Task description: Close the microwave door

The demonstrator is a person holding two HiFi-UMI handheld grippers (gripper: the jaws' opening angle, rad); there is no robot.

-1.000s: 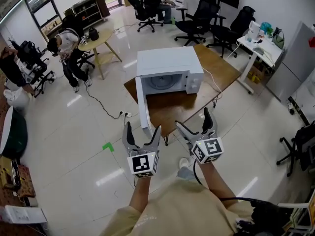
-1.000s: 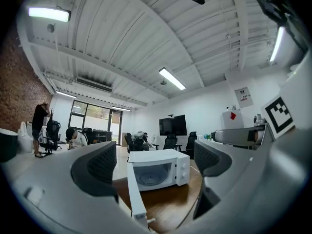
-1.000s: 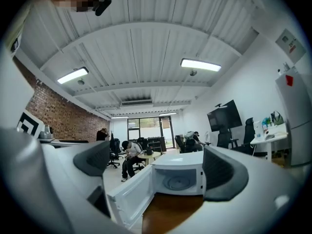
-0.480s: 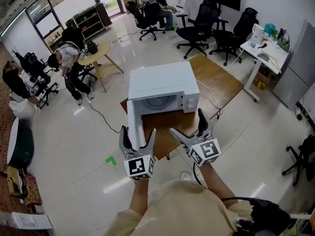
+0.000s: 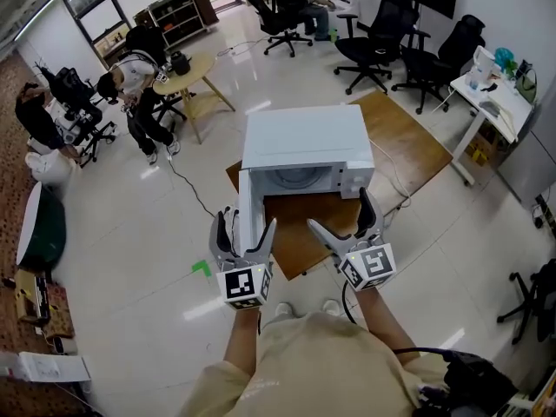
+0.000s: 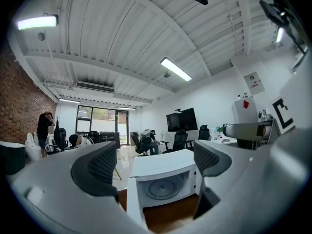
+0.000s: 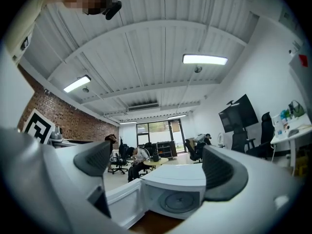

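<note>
A white microwave (image 5: 304,137) stands on a brown wooden table (image 5: 404,142), its cavity and glass turntable showing. Its door (image 5: 252,205) is swung out toward me on the left side. My left gripper (image 5: 248,220) is open and empty, held just in front of the door's free edge. Over the table's near edge my right gripper (image 5: 339,210) is also open with nothing in it. In the left gripper view the microwave (image 6: 163,177) and door (image 6: 132,209) sit ahead between that gripper's (image 6: 156,162) spread jaws. The right gripper view frames the microwave (image 7: 178,191) and door (image 7: 119,204) the same way.
Black office chairs (image 5: 373,46) stand behind the table. A white desk (image 5: 486,89) is at the right. People sit near a round wooden table (image 5: 187,81) at the back left. A cable (image 5: 187,189) and a green floor mark (image 5: 201,268) lie left of the table.
Both grippers have come closer to the microwave, which sits nearer in the head view. The left gripper now reaches the open door's edge. Jaws unchanged.
</note>
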